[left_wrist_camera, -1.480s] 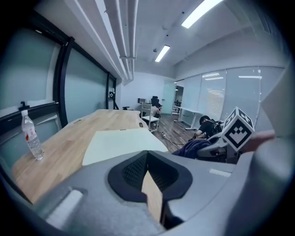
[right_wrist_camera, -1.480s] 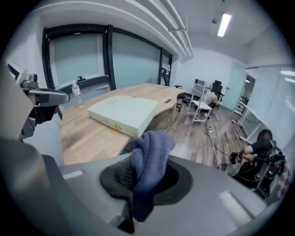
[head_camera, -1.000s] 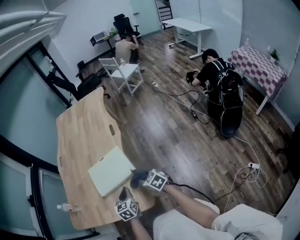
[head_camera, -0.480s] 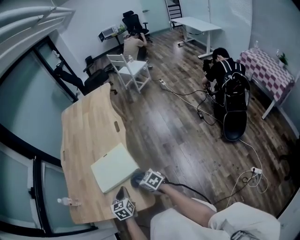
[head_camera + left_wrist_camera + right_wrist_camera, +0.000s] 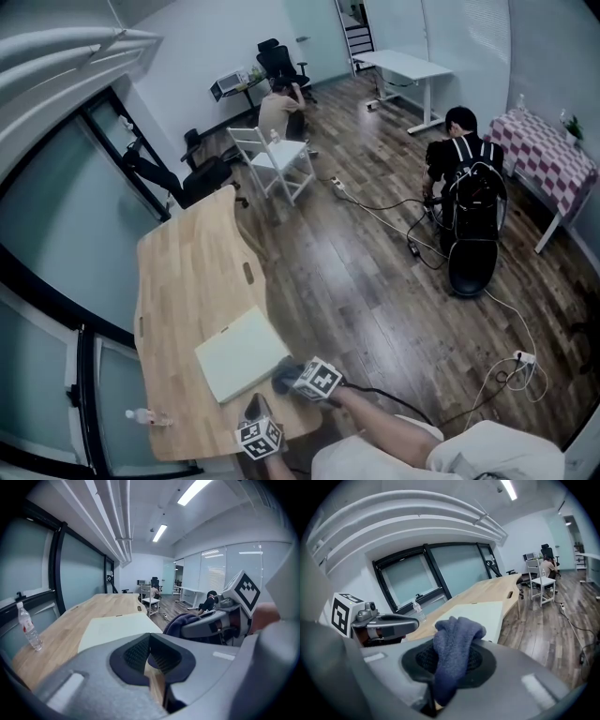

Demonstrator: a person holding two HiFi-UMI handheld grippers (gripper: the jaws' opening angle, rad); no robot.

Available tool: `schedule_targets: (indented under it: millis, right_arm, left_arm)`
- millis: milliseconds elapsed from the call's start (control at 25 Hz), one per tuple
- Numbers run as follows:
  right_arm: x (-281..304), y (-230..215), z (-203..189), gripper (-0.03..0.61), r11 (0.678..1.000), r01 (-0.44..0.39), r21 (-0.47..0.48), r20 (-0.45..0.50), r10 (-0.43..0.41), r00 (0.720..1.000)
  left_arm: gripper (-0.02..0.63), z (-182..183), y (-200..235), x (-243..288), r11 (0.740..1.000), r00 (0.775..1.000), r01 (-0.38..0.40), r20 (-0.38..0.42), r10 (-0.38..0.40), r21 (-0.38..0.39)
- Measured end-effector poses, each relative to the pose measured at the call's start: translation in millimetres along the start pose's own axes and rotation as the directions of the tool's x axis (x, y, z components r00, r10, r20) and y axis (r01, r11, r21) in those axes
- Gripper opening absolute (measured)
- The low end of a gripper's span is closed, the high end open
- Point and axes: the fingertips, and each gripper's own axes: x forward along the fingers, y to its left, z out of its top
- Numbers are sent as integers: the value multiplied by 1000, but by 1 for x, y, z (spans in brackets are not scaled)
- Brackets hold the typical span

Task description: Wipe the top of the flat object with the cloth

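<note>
Blue-grey cloth (image 5: 457,637) clamped in right gripper (image 5: 451,660); jaws clenched on it, folds bulging above pads. Cloth sits at near right corner of pale board (image 5: 239,354), by table edge; contact with board unclear. Board lies flat on wooden table (image 5: 183,272), toward its near end. Left gripper (image 5: 254,408) near board's near edge, jaws pressed together, nothing between them. Plastic bottle (image 5: 148,417) upright at table's near left corner, well apart from board.
</note>
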Motion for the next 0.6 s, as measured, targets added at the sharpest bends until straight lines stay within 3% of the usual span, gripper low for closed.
schedule_targets:
  millis: [320,600]
  right_arm:
    - [-1,8,2,64,1000,-8,7,35,8,999]
    - [-6,18,-4,64,999,6,-46,-8,-6,1000]
  left_arm:
    - [8,-18,0,-3,999,999,44,-32,-44,5]
    - [8,-11,-4,-6,999,999,47,-5,-47,-3]
